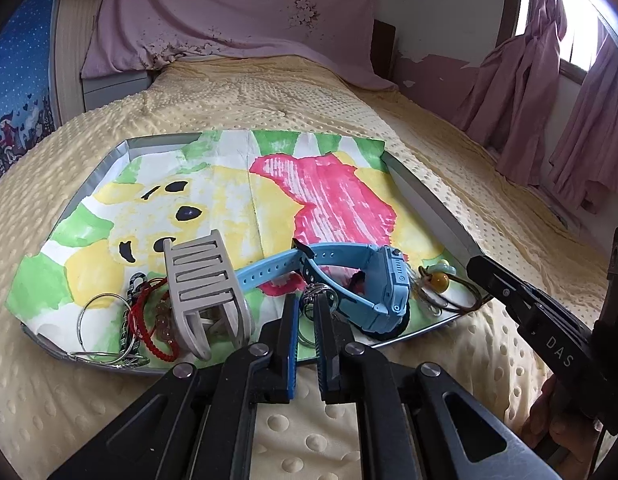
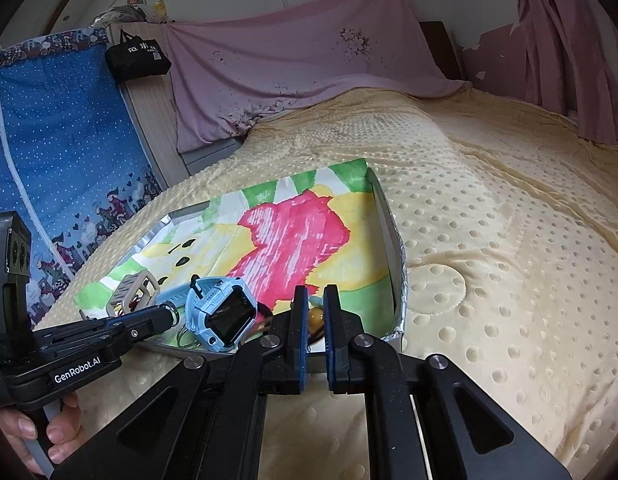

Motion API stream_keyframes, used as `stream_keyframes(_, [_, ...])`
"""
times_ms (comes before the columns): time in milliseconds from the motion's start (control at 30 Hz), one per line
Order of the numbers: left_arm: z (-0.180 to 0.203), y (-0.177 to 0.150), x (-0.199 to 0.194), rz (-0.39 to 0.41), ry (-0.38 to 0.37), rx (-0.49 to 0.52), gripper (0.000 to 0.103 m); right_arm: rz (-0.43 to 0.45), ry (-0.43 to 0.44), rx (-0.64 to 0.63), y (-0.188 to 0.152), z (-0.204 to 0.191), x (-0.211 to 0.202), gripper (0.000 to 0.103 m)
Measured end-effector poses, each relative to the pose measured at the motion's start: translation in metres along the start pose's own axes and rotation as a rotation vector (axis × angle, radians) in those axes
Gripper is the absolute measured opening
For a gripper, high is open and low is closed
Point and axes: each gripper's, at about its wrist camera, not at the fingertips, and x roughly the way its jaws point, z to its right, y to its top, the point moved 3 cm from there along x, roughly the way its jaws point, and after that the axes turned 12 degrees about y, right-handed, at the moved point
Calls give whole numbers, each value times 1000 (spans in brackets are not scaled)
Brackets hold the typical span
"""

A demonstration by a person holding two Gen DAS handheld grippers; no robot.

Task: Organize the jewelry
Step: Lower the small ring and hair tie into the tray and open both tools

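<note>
On the bed (image 1: pixel 349 92), a silver tray (image 1: pixel 429 196) lined with a painted paper sheet (image 1: pixel 237 184) is lying on the bumpy yellow blanket, and the jewelry is sitting crowded along its near edge. At the middle, the left claw (image 1: pixel 307 312) is pinching a small metal key ring (image 1: pixel 318 293) between its nearly closed fingers, just beside the blue smartwatch (image 1: pixel 373 280). A beige hair clip (image 1: pixel 207 288) is standing left of the watch, with a red braided bracelet (image 1: pixel 149 320) and a large wire ring (image 1: pixel 99 320) further left. Over the tray's right near corner, the right claw (image 2: pixel 316 320) is hovering with a narrow gap between its fingers, framing an amber bead hair tie (image 2: pixel 317 317); whether it is touching is unclear.
</note>
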Motion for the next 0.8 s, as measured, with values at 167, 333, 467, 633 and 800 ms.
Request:
stream_keyframes(167, [1, 0, -5, 11, 1, -11, 41, 20, -20, -14, 1, -1, -11, 29])
stream_keyframes(333, [1, 0, -17, 55, 12, -21, 54, 39, -46, -37, 3, -3, -24, 32])
stream_keyframes(467, [-1, 2, -33, 100, 10, -46, 62, 87, -64, -46, 7, -5, -46, 48])
stream_keyframes(633, [-8, 3, -66, 191, 10, -83, 82, 133, -81, -80, 15, -19, -77, 65])
stream_keyframes(800, [-21, 0, -105, 266, 24, -103, 95, 184, -58, -110, 21, -43, -113, 82])
